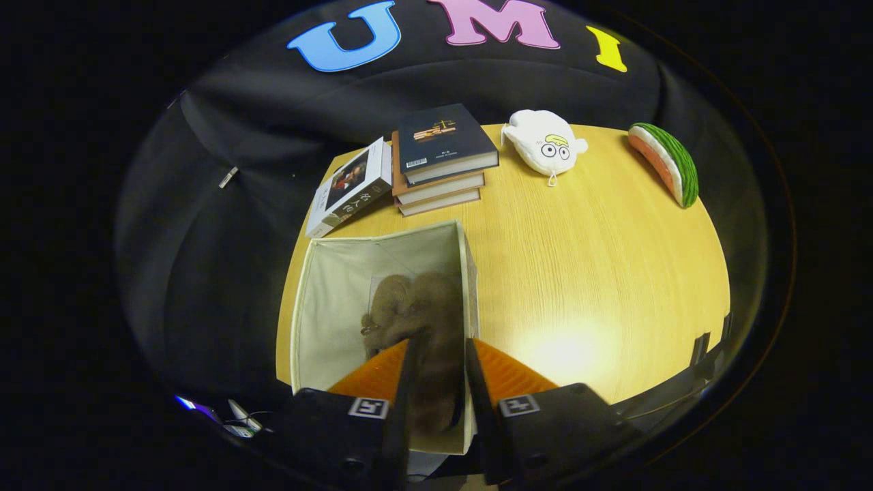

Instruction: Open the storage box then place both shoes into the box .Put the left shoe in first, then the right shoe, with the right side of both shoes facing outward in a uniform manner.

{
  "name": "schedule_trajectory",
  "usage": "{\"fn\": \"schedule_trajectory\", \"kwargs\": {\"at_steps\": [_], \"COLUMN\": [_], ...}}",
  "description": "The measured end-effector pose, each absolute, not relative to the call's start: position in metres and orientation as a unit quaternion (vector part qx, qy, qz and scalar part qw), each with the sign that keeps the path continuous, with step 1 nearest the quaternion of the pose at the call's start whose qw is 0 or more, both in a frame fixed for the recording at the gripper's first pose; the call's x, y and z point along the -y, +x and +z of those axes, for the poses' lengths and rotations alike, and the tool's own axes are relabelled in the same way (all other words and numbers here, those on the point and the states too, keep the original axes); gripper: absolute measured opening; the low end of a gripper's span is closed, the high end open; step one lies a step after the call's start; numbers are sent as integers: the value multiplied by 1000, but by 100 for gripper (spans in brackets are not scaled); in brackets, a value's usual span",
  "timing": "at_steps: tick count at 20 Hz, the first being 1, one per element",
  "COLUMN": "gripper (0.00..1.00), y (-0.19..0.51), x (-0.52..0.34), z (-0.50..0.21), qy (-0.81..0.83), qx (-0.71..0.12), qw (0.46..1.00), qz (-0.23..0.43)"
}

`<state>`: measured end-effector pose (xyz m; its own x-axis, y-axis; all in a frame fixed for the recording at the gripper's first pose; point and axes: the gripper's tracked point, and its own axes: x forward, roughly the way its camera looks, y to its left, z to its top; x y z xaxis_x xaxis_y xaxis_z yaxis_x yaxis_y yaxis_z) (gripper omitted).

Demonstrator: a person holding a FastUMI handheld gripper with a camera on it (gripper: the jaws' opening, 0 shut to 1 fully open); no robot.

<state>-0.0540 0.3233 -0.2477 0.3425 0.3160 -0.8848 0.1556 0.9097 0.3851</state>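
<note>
Brown fuzzy shoe [416, 320] sat inside the open fabric storage box [327, 300], against its right wall.
Gripper [438, 354] hovered over the box, fingers closed narrowly on the shoe's near end. Box stood on a wooden table [600, 273]; beyond it were stacked books [443, 160], a white plush toy [545, 143] and a watermelon-slice plush [668, 164].

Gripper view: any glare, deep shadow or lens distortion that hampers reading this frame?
Gripper view: glare patch on the table beside the gripper; storage box interior dim, so the brown shoe between the fingers lacks detail; fisheye bends the table edges.
</note>
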Motion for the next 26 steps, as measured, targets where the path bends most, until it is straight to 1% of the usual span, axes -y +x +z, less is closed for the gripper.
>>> {"fn": "schedule_trajectory", "kwargs": {"at_steps": [1,2,3,4,9,13,22,26], "gripper": [56,74,82,94,98,99,99,99], "y": [-55,-55,-56,-57,-61,-56,-57,-60], "x": [-323,-322,-320,-318,-314,-295,-184,-124], "z": [-247,-246,-247,-247,-246,-237,-233,-224], "qy": [206,206,204,202,202,200,154,141], "qx": [-570,-570,-569,-568,-564,-533,-472,-425], "qw": [793,794,795,796,799,820,868,894], "qz": [51,54,54,54,58,54,9,-5]}}
